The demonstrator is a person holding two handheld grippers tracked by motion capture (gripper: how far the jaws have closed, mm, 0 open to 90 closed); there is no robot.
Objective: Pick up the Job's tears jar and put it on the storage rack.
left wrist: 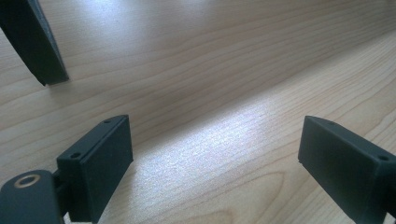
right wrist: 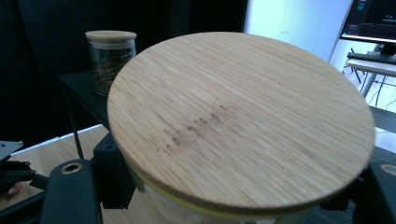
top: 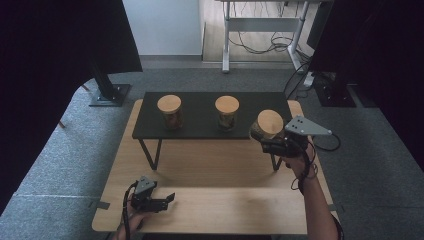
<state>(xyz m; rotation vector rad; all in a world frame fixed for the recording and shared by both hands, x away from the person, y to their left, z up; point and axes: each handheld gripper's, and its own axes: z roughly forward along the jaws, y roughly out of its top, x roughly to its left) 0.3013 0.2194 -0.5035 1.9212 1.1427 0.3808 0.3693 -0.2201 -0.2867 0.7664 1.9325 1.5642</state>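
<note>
With the left gripper [top: 167, 199] resting near the table's [top: 210, 170] front-left edge, jaws spread with nothing between them, the right gripper [top: 263, 141] is clamped on a wooden-lidded jar [top: 268, 124] at the black shelf's [top: 200, 122] right end, with two similar jars [top: 171, 111] farther left.

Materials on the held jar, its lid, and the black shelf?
Jar lid: looks like bamboo or light wood, matte, straight grain with a few dark specks. Held jar: apparently clear glass, judging by the matching jar with its contents visible through the wall. Shelf: flat matte black top, material unclear; thin dark legs, probably metal.
</note>
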